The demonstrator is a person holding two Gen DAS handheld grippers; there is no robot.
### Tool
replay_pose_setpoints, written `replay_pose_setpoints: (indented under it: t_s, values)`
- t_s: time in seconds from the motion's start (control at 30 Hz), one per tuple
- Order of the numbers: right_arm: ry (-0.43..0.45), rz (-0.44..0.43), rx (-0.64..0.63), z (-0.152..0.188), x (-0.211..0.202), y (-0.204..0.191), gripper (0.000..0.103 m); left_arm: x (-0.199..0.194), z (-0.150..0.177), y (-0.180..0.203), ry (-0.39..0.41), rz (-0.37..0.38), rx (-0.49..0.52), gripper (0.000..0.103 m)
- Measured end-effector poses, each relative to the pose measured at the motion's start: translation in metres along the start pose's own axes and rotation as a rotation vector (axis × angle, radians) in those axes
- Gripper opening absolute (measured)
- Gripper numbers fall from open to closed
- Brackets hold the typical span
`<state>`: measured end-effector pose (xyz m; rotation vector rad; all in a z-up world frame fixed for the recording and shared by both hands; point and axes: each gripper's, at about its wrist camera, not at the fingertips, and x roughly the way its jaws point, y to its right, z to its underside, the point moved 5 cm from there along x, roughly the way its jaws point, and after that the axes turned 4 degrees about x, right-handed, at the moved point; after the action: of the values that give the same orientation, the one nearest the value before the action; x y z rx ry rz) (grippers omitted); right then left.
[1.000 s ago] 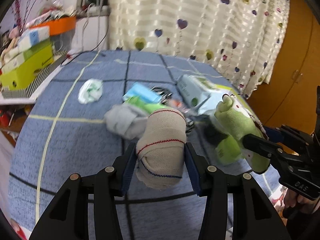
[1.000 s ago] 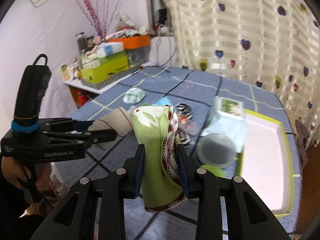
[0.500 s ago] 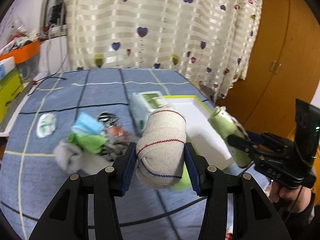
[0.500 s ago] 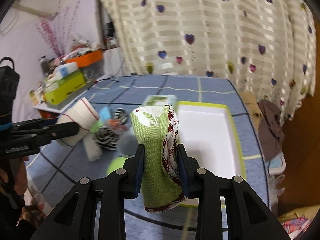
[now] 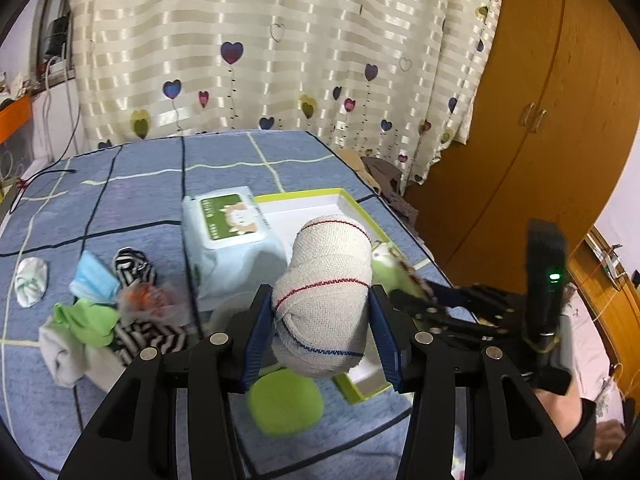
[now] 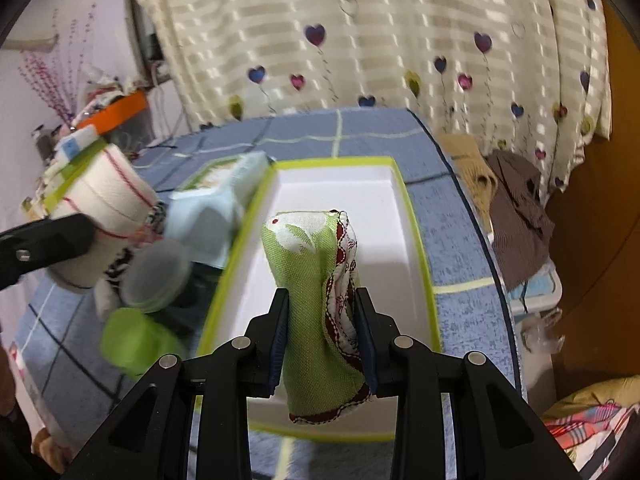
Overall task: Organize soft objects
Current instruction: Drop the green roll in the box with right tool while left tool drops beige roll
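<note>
The left gripper pinches a rolled beige bandage with red and blue lines; its blue pads press on both sides of the roll. The right gripper pinches a folded green cloth pouch with a red and white lining, and this pouch hangs above the white tray with the lime rim.

I judge the task to be in its early part. The tray holds nothing inside, as far as the right wrist view shows, so no soft thing is put away yet. Both held things are in the air, near or over the tray, and setting them down seems the step in hand. Many things are left on the blue checked tablecloth: a striped sock, a light blue face mask, a green cloth on a grey one, and a small white bundle further to the side. A pack of wet wipes stands just beside the tray.

Some parts are difficult to read. The bandage hides most of the tray in the left wrist view. A lime green round object near the tray corner is blurred in both views, and I cannot say what it is. Also a grey round lid or container is too blurred to name surely.
</note>
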<state>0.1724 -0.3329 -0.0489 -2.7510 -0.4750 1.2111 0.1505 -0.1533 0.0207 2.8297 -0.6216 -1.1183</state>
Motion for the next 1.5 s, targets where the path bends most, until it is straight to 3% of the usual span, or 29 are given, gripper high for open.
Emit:
replay_pose_setpoints:
  t_s: [0.17,0.3,0.4,0.6,1.07,1.5]
  values:
    - [-0.035,0.027,0.019,0.002,0.023,0.015,0.032,0.018,-0.005,0.006,-0.023,0.0,0.0,0.049]
    - [-0.047,0.026,0.031,0.003,0.031,0.021,0.039,0.033,-0.005,0.008,-0.052,-0.001,-0.005,0.049]
    - [-0.041,0.028,0.038,0.002,0.028,0.025,0.046,0.044,-0.004,0.011,-0.073,-0.001,-0.008,0.049]
    - [-0.011,0.023,0.029,0.0,0.01,0.025,0.049,0.061,-0.003,0.019,-0.105,-0.008,-0.009,0.049]
    - [0.023,0.048,0.061,0.004,-0.018,0.041,0.05,0.097,0.015,0.04,-0.196,0.001,-0.013,0.049]
    - [0.025,0.054,0.06,0.007,-0.021,0.039,0.05,0.089,0.019,0.044,-0.185,0.026,0.0,0.05]
